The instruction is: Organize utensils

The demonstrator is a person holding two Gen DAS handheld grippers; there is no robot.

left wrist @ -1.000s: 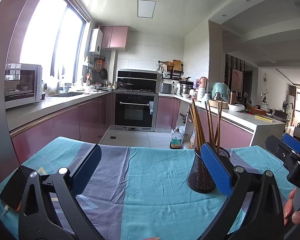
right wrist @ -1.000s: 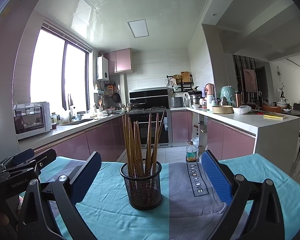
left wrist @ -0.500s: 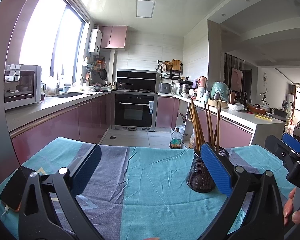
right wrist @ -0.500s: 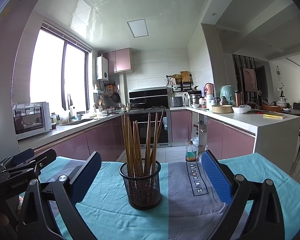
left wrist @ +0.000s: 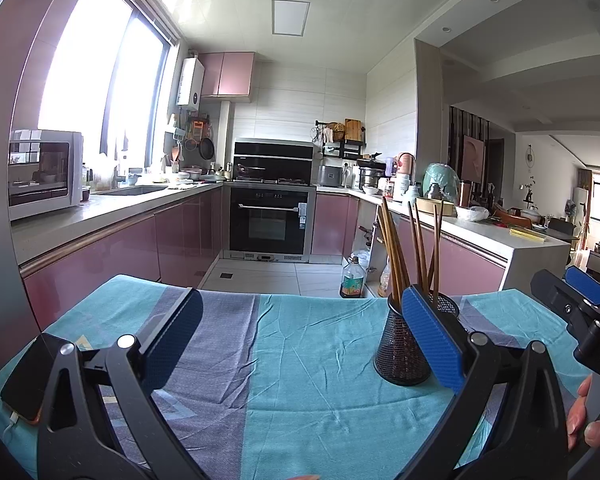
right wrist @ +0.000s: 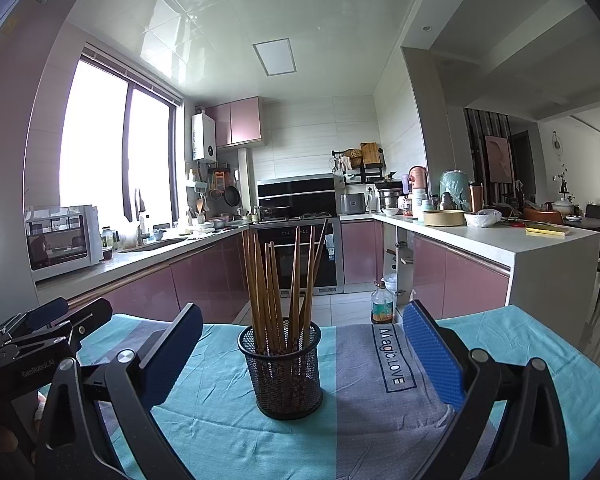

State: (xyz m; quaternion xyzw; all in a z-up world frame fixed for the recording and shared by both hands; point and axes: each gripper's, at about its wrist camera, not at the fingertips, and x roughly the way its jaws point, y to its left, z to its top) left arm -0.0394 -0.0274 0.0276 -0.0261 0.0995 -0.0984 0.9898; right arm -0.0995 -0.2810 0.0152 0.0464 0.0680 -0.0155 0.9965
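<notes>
Left tool (left wrist: 300, 344): hovering low over the table, blue pads spread wide, nothing sitting between them.
Right tool (right wrist: 300, 354): also gaping wide and gripping nothing, its pads standing either side of the holder without touching it.
Holder (right wrist: 280, 372): a black mesh cup standing upright on the cloth, roughly centred ahead of the right tool; in the left view it is sitting off to the right, partly hiding behind that tool's right pad.
Chopsticks (right wrist: 284, 280): a bunch of brown sticks standing tip-down in the holder, fanning out and leaning on its rim.
Cloth (left wrist: 320, 360): teal with grey-purple bands, lying wrinkled over the table; the band near the right tool is carrying the words "Magic.LOVE".
Phone (left wrist: 28, 380): a dark phone lying at the cloth's left edge, with a white cable plugging into its near end.
Hand (left wrist: 584, 420): fingertips showing at the lower right of the left view, wrapping the right tool's grip.
Oil bottle (right wrist: 382, 302): standing on the floor tiles beyond the table, by the pink cabinets.
</notes>
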